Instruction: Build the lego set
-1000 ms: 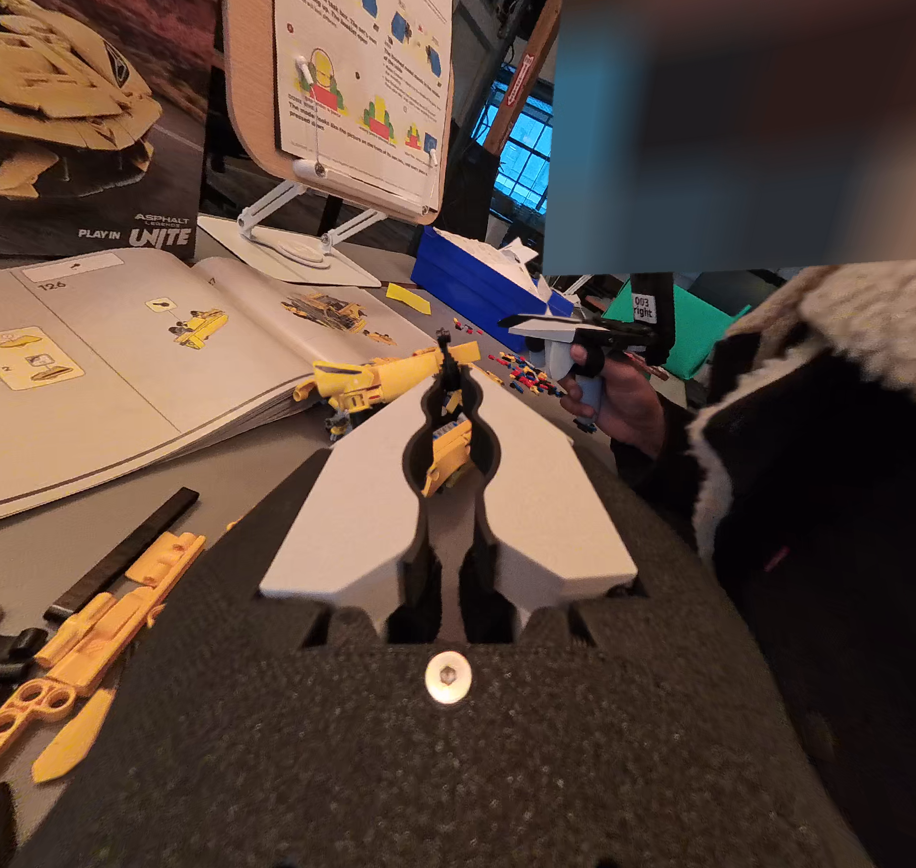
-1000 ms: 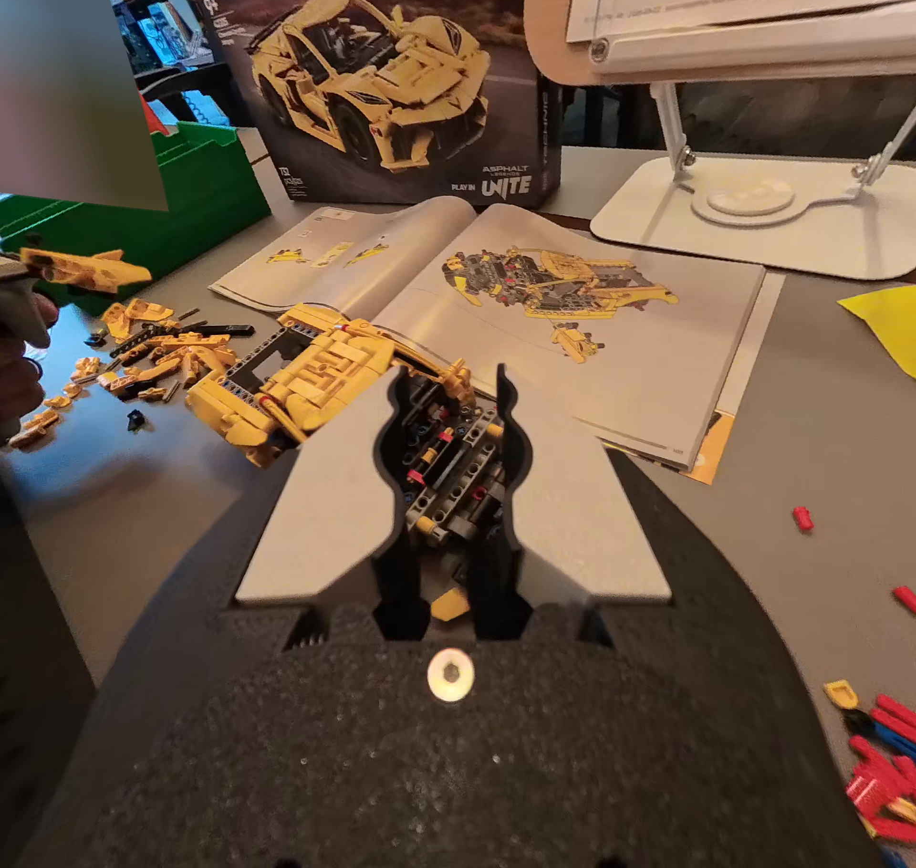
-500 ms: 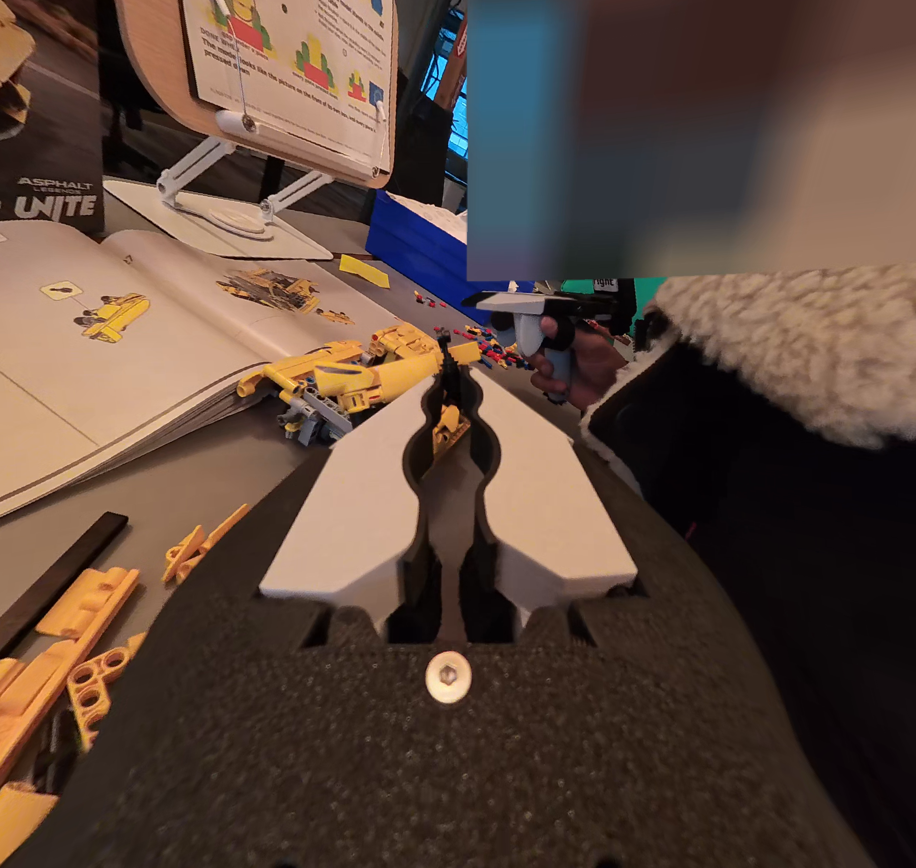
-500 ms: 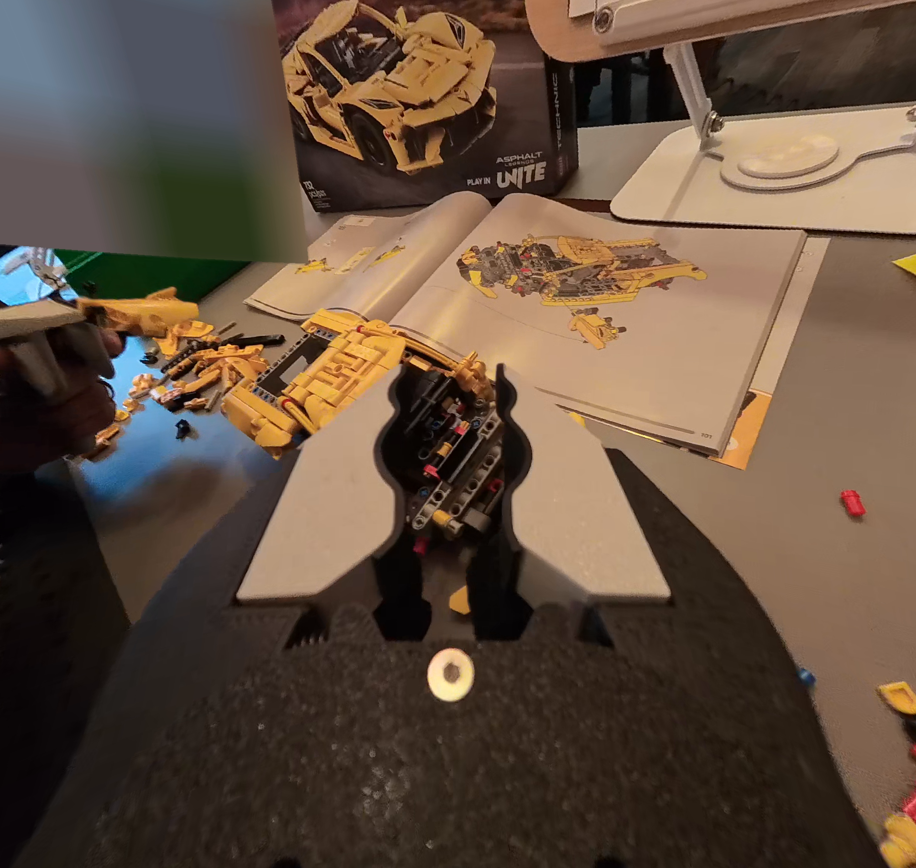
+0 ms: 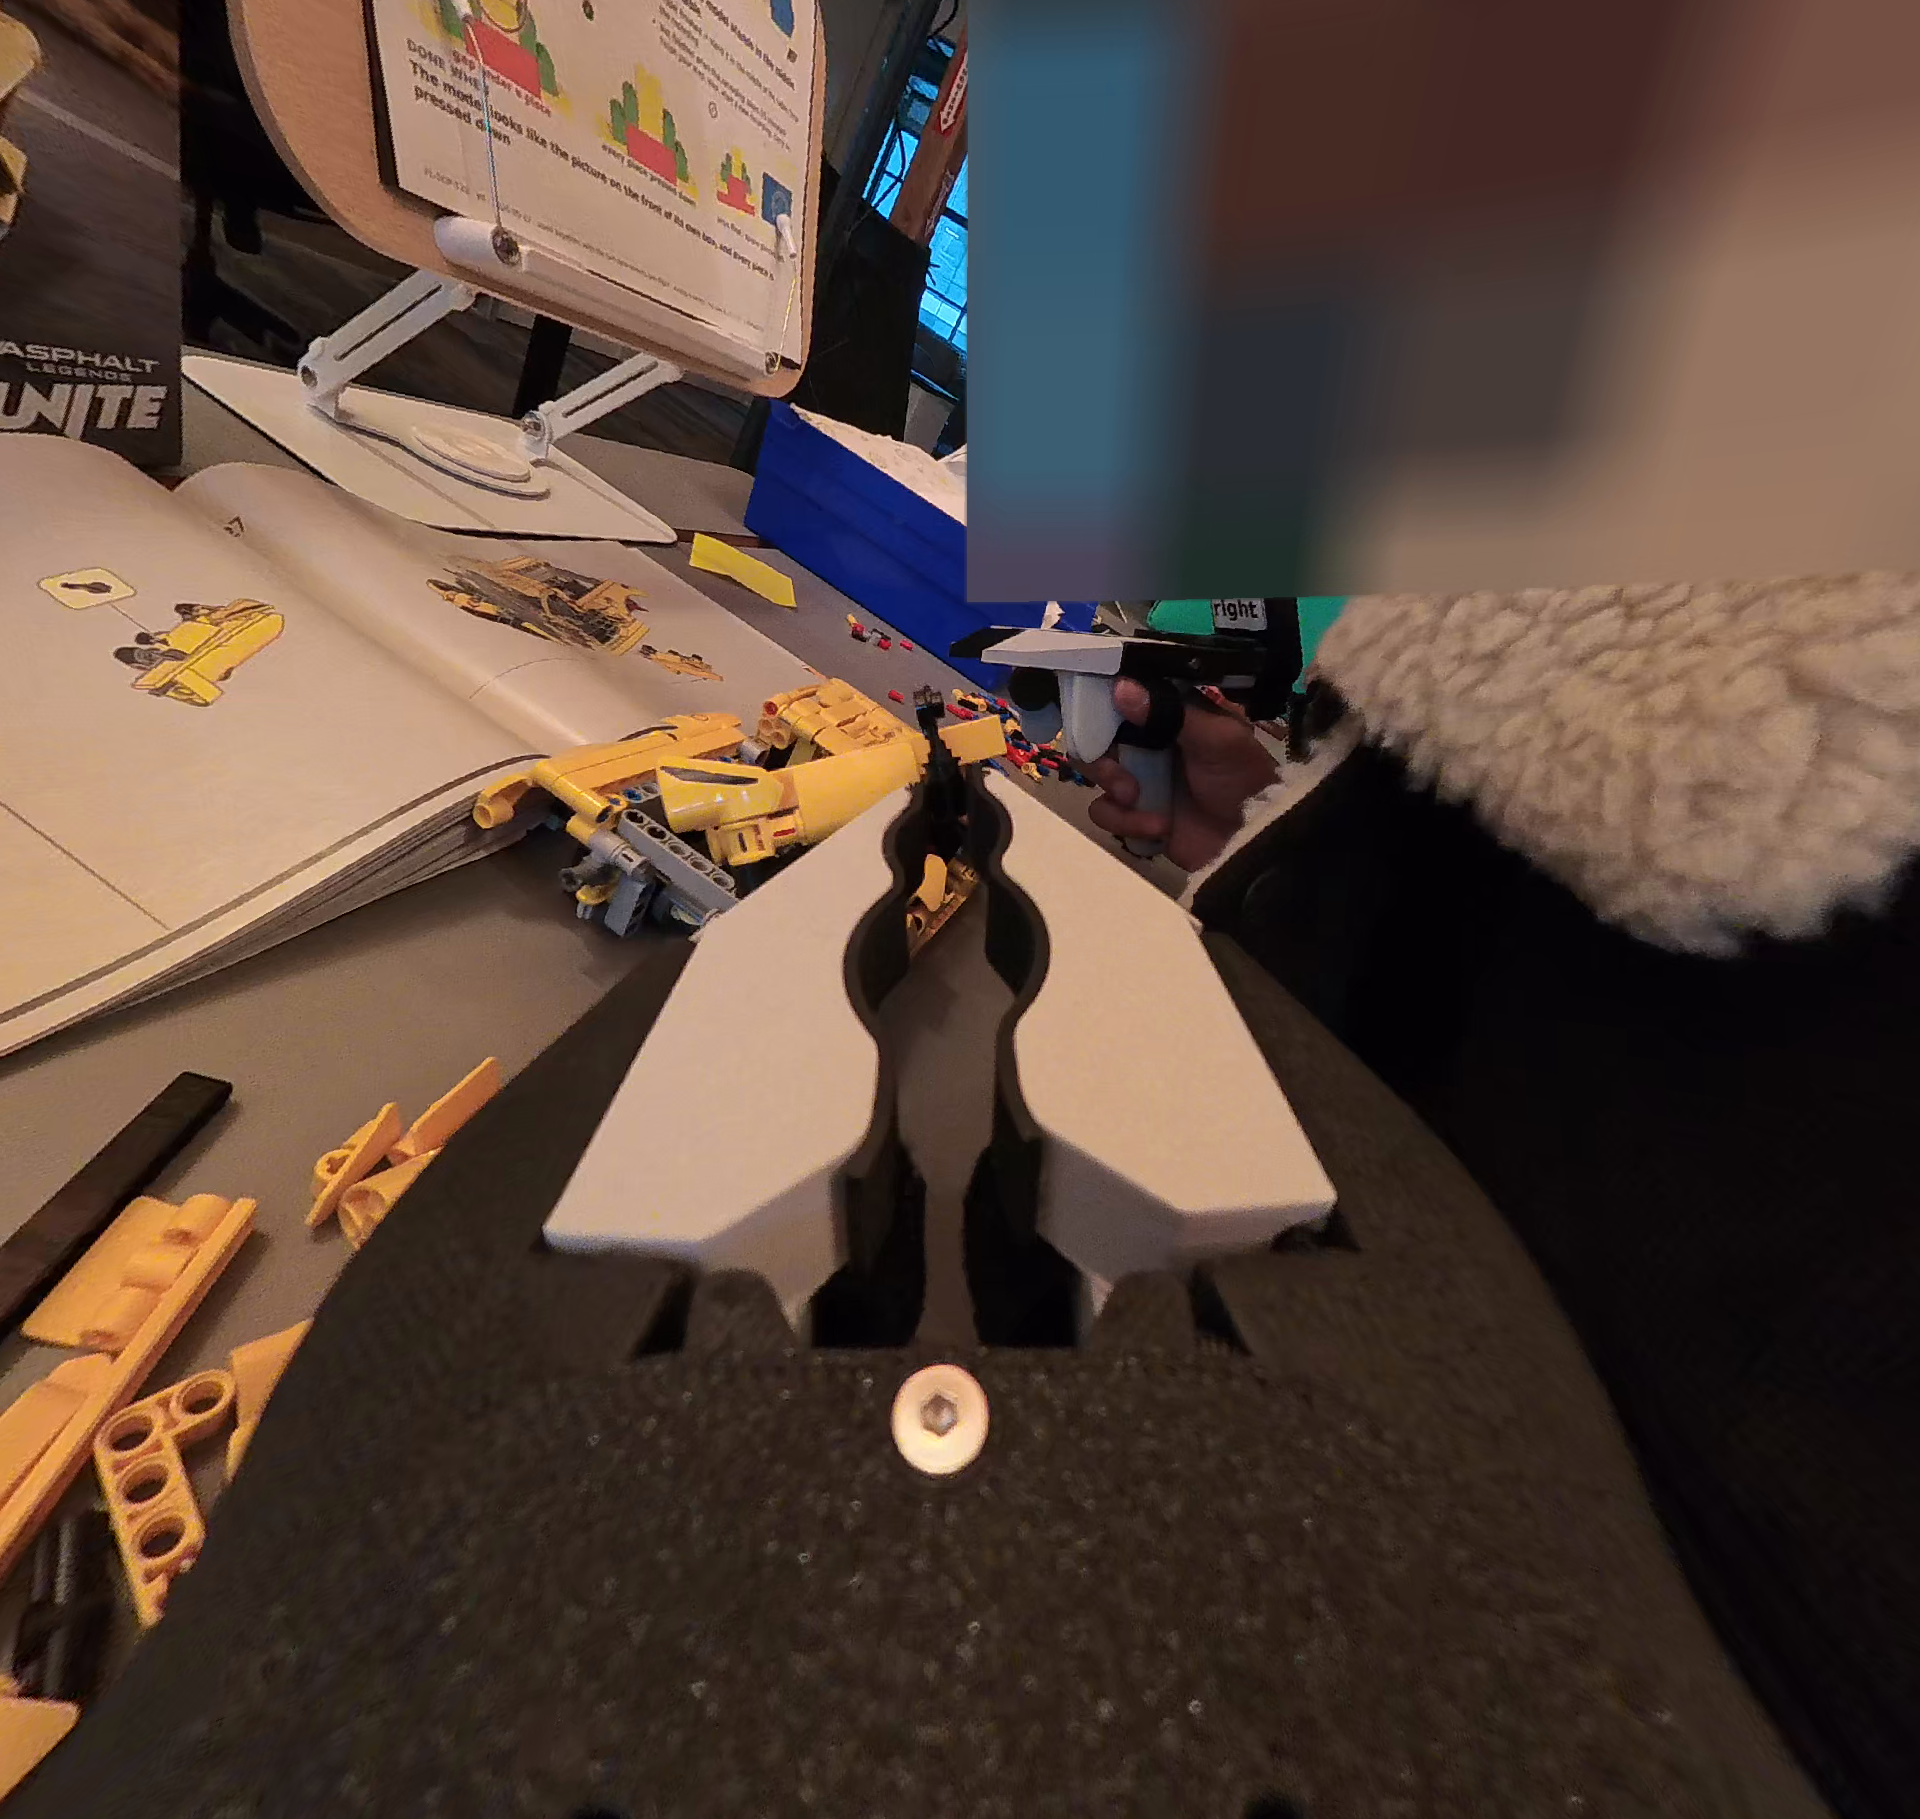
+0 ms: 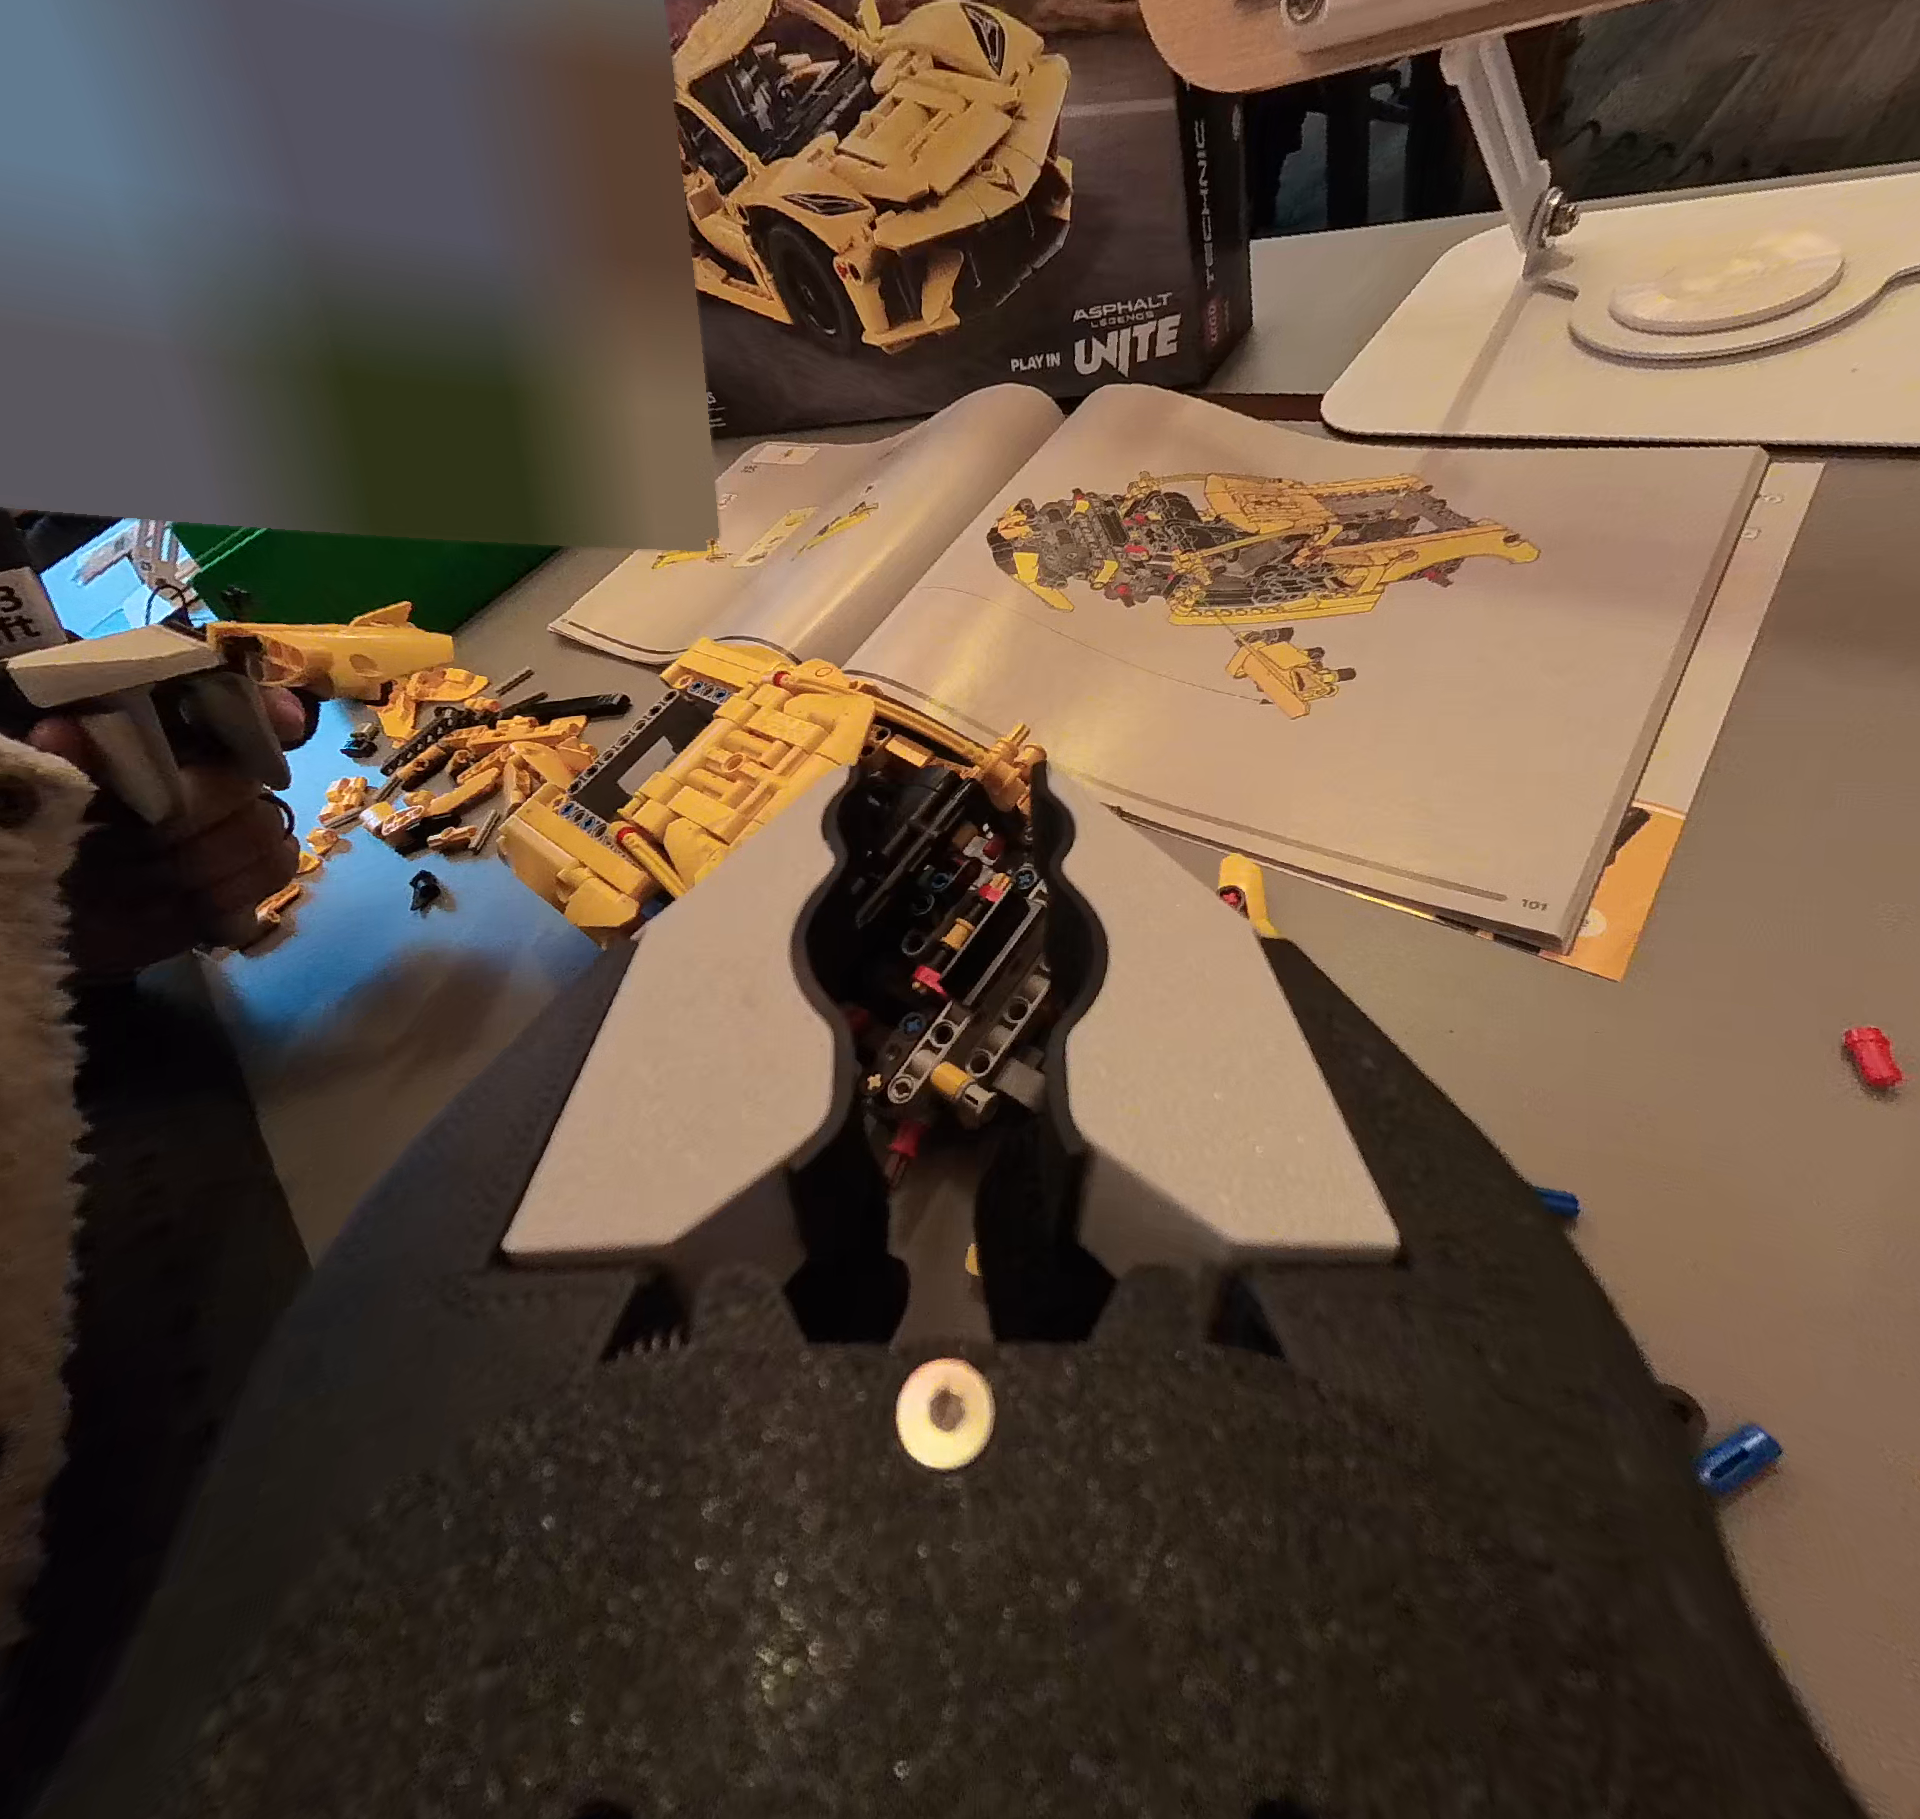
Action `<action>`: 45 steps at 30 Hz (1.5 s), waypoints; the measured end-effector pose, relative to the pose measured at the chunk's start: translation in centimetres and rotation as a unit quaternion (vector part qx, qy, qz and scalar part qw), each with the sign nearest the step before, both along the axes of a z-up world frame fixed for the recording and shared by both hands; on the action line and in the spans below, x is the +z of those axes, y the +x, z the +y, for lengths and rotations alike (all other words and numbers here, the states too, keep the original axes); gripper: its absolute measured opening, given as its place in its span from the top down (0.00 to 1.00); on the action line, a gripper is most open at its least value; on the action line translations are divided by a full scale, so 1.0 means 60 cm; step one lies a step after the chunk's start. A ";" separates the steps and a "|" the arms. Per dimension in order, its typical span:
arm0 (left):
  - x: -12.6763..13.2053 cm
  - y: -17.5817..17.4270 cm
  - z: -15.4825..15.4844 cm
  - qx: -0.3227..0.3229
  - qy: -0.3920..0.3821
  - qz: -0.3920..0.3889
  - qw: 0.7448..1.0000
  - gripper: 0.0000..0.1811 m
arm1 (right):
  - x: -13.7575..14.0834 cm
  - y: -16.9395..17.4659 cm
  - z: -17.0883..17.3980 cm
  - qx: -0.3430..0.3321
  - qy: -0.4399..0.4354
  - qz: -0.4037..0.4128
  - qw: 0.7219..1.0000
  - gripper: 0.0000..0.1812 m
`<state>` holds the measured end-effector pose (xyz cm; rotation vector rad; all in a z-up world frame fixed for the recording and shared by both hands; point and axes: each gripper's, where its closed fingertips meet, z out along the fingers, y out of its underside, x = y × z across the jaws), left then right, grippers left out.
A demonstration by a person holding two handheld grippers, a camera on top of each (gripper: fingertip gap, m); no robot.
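A: What is the left gripper [image 5: 943, 793] doing?

B: Its grey fingers [image 5: 774, 1042] are pinched on a yellow wedge-shaped lego panel [image 6: 332, 655]; in the right wrist view the piece sticks out past the tips, lifted off the grey bench [image 6: 1558, 1094]. It has drifted nearer the half-built yellow lego car [image 6: 717, 782] than it was a second ago, and the camera has swung rightward, so the pile of loose yellow and black lego pieces [image 6: 457, 761] has slid to the frame's edge.

A: And the right gripper [image 6: 940, 834]?

B: Its fingers [image 6: 727, 1063] stand a narrow gap apart, hovering over the car's dark rear frame. They seem to grip nothing. It has crept closer to the car since the earlier frame.

A: Where does the car sit?

B: On the bench, its nose touching the edge of the open white instruction booklet [image 6: 1299, 689], which lies before the dark cardboard set box [image 6: 956, 159].

A: Anything else?

B: A white paper stand [image 6: 1662, 315] behind the booklet, and small red and blue pins [image 6: 1870, 1057] scattered at the right.
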<state>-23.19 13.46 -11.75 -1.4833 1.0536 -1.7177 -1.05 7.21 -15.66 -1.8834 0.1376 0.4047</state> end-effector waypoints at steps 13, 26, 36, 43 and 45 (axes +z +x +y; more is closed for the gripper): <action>-0.002 0.006 -0.042 -0.046 0.031 0.012 0.998 0.96 | 0.024 -0.036 -0.002 0.041 0.042 -0.030 0.998 0.84; -0.018 -0.003 -0.124 -0.097 0.103 0.032 0.989 0.96 | 0.024 -0.148 -0.024 0.162 0.077 -0.095 0.979 0.83; -0.038 0.000 -0.146 -0.121 0.125 0.059 0.983 0.96 | 0.011 -0.246 -0.054 0.307 0.065 -0.047 0.948 0.77; -0.046 0.003 -0.149 -0.130 0.119 0.071 0.982 0.96 | 0.002 -0.314 -0.088 0.399 0.044 -0.027 0.915 0.81; -0.052 0.005 -0.152 -0.135 0.123 0.080 0.980 0.96 | 0.007 -0.337 -0.096 0.422 0.047 -0.024 0.905 0.83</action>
